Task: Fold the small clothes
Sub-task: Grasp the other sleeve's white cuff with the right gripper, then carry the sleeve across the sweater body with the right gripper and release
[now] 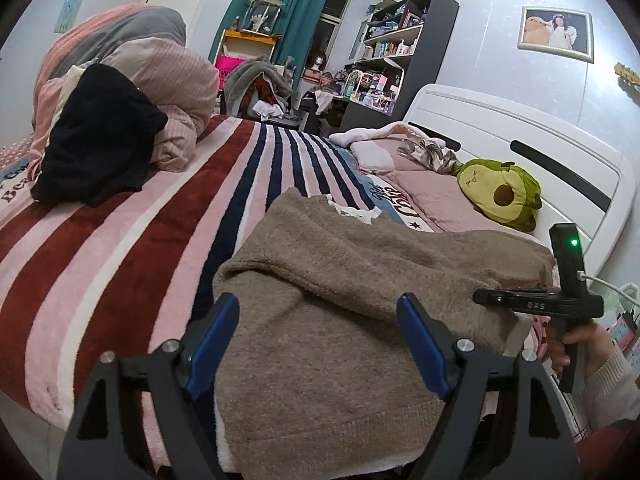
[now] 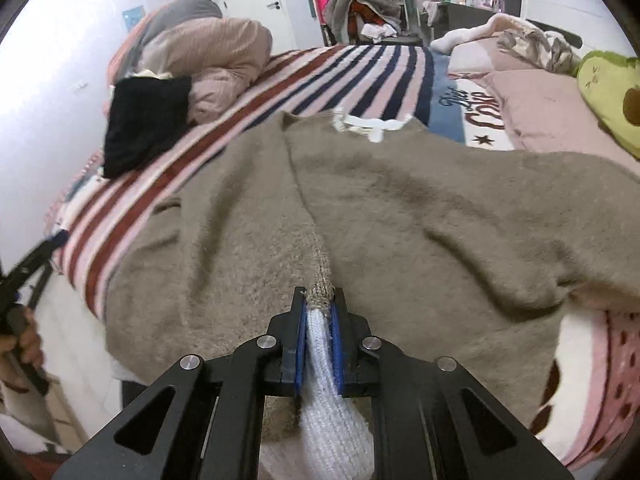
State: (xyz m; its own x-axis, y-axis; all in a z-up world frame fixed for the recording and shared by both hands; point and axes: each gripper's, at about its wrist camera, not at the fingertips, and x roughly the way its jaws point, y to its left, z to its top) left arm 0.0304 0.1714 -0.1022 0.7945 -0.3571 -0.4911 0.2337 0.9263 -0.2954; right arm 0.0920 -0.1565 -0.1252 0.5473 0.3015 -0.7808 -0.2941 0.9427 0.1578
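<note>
Landmark: the brown fuzzy sweater (image 2: 400, 208), spread flat on the striped blanket (image 1: 120, 240) of the bed, hem toward the near bed edge.

Right hand-held gripper (image 2: 319, 304) is pressed together at the near hem, pinching the sweater's knit edge plus a white ribbed layer (image 2: 320, 420) under it. Left hand-held gripper (image 1: 320, 344) is spread wide, hovering over the sweater's near-left part, nothing btwn the pads.

Risks, as I judge them:
- Pinch sits right at the edge w/ two layers, so fuzzy knit could slip out on a pull, or the white layer drags along and the fold comes out lumpy.
- One-sided lift w/ left side unheld → sweater may skew or slide on the plush blanket.
- Hem is close to the bed edge; slack could drop off.

Materials: sweater is soft, shaggy, thick, limp, w/ a ribbed hem and white lace collar (image 2: 372, 126) at its far end. Blanket is fleecy w/ red/pink/navy stripes. Black garment (image 1: 96, 140) lies well apart to the sweater's far left, by the rolled duvet.
</note>
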